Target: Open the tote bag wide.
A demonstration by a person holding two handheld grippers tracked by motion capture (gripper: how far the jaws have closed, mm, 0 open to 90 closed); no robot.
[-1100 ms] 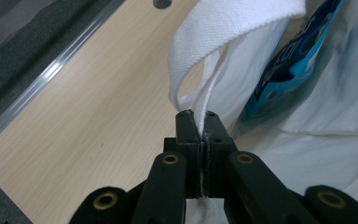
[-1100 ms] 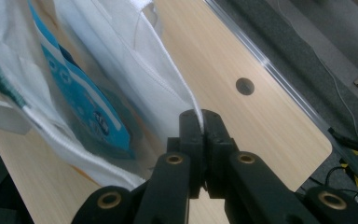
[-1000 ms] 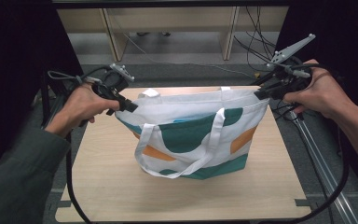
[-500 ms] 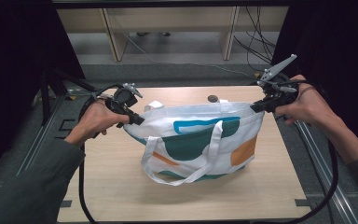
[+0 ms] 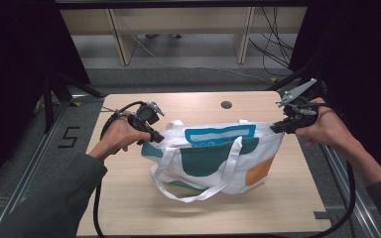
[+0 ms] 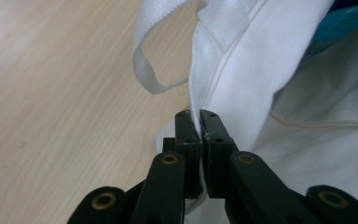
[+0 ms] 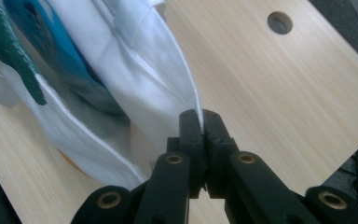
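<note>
A white tote bag (image 5: pixel 213 158) with green, blue and orange patches hangs between my two grippers over the wooden table (image 5: pixel 129 208). My left gripper (image 5: pixel 156 138) is shut on the bag's left top edge; in the left gripper view the white cloth (image 6: pixel 242 88) is pinched between the black jaws (image 6: pixel 199 122). My right gripper (image 5: pixel 274 128) is shut on the bag's right top edge, the white hem (image 7: pixel 168 70) caught in its jaws (image 7: pixel 200 120). A white handle (image 5: pixel 218 186) droops off the bag's front. The bag sags in the middle, its bottom close to the tabletop.
A round hole (image 5: pixel 226 104) sits in the table near its far edge, also seen as the hole (image 7: pixel 279 22) in the right gripper view. Cables trail from both grippers. Metal rails run along the table's sides, and wooden shelving legs stand beyond it.
Both hands have come down with the bag, which now hangs lower and slacker, its top edge sagging and its bottom near the table. Both grips have held.
</note>
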